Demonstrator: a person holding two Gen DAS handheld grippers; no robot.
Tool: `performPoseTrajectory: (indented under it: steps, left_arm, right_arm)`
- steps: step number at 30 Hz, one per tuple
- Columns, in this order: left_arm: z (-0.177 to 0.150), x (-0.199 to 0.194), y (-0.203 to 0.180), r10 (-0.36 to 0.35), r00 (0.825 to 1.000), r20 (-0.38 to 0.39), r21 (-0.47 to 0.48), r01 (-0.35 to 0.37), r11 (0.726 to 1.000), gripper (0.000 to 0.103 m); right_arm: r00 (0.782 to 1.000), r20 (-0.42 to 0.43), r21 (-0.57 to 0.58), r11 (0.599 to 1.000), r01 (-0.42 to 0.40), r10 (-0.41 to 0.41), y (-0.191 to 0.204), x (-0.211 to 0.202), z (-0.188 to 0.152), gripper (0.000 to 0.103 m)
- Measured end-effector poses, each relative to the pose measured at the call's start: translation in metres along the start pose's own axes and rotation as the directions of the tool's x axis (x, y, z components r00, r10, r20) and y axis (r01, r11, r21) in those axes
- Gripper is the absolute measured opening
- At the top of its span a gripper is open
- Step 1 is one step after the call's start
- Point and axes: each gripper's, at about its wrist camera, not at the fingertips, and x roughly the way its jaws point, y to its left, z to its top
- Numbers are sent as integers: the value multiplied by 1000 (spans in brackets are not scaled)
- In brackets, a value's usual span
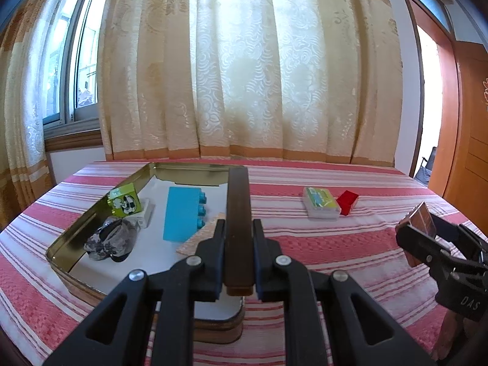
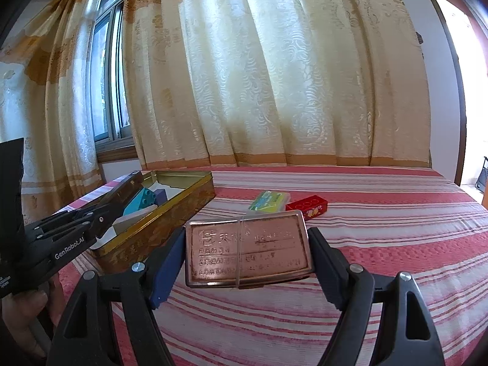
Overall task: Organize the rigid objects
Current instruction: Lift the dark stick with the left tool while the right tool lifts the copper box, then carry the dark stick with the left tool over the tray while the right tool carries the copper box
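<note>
My left gripper point(image 1: 238, 228) is shut on a long dark brown flat bar point(image 1: 238, 210), held over the right side of an open gold tin box point(image 1: 61, 244). The box holds a blue toy brick point(image 1: 183, 213), a green cube point(image 1: 124, 202) and a grey crumpled object point(image 1: 111, 242). My right gripper point(image 2: 247, 247) is shut on a copper-coloured tin point(image 2: 247, 248) with embossed writing, held above the striped cloth to the right of the box point(image 2: 170, 216). It also shows in the left wrist view point(image 1: 418, 222).
A clear case with a green card point(image 1: 320, 202) and a red brick point(image 1: 347, 201) lie on the red-and-white striped cloth point(image 1: 335, 244) right of the box. Curtains and a window stand behind the table; a wooden door point(image 1: 469, 152) is at the right.
</note>
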Motion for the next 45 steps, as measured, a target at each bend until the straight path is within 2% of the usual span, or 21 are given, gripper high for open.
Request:
performPoseTrajectory:
  steps: [45]
  left_arm:
    - [2, -3, 48, 67, 998, 9, -60, -66, 996, 13]
  right_arm:
    - [994, -50, -86, 991, -102, 98, 60, 22, 2, 79]
